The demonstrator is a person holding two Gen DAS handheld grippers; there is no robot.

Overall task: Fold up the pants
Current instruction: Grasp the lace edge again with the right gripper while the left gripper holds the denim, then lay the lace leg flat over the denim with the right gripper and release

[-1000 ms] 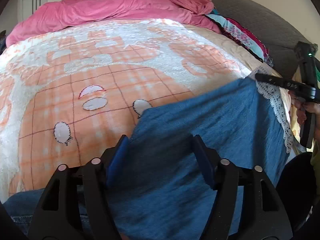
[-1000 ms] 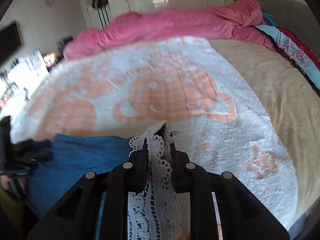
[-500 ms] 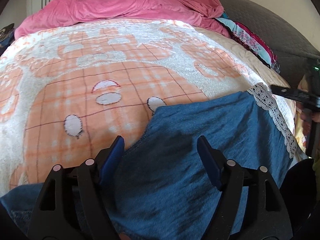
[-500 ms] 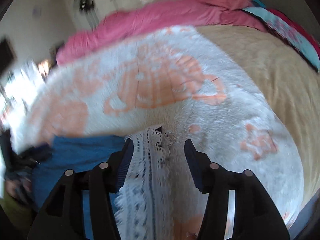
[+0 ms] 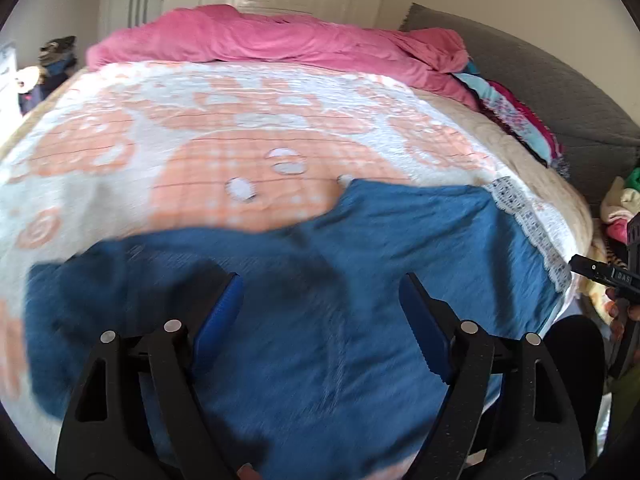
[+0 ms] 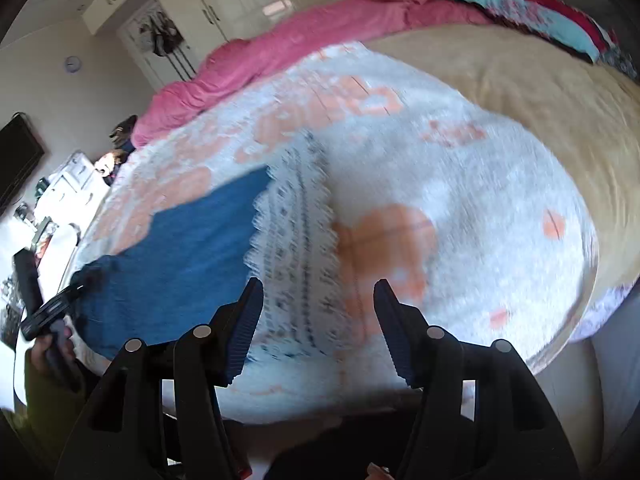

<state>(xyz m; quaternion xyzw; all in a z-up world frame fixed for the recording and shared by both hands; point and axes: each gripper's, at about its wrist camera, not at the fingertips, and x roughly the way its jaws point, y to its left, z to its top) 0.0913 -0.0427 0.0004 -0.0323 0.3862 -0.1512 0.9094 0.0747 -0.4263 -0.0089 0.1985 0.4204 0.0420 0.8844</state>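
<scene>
The blue denim pants lie flat on the bed near its front edge, with a white lace hem at the right end. In the right wrist view the pants and lace hem lie spread out. My left gripper is open and empty above the pants' middle. My right gripper is open and empty, lifted above and just behind the lace hem. The right gripper also shows at the right edge of the left wrist view. The left gripper shows at the left of the right wrist view.
The bed has a white and orange patterned blanket. A pink duvet is bunched at the far end. Colourful folded cloths lie by the grey headboard. A beige sheet covers the right side.
My right gripper opened and let go of the lace hem, which now lies flat. Both grippers have pulled back and up from the pants.
</scene>
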